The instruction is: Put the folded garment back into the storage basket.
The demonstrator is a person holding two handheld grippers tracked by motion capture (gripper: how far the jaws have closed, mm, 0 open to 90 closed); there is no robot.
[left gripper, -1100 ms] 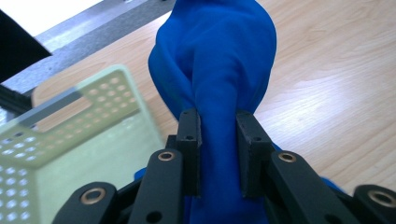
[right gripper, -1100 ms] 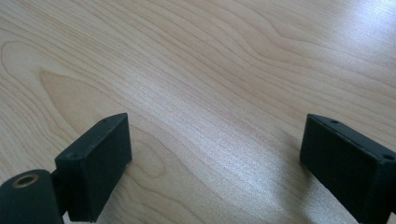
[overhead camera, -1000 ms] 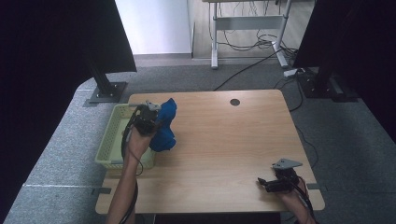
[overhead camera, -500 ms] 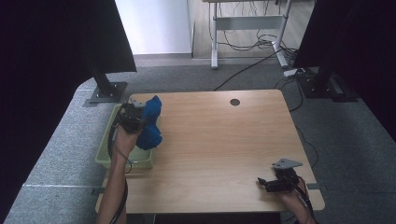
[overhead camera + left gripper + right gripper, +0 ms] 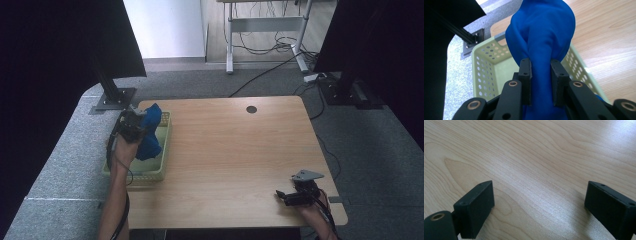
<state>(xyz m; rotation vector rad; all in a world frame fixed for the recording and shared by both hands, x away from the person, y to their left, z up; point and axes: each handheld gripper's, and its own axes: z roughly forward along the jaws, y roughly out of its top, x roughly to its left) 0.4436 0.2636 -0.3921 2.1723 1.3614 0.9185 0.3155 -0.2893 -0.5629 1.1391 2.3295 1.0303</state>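
Cloth: blue cloth [image 5: 149, 134] has travelled from mid-left of the high view to over the green basket [image 5: 163, 150].
Left gripper [image 5: 541, 77]: clamped on the cloth.
Right gripper [image 5: 539, 205]: wide open, empty, lower right.
Meaning: probably ready to drop.

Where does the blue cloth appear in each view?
High view: blue cloth at the table's left edge, over the green basket.
Left gripper view: centre, pinched between the left gripper jaws.
Right gripper view: not in it.
Shared landmark: the green basket's perforated wall.
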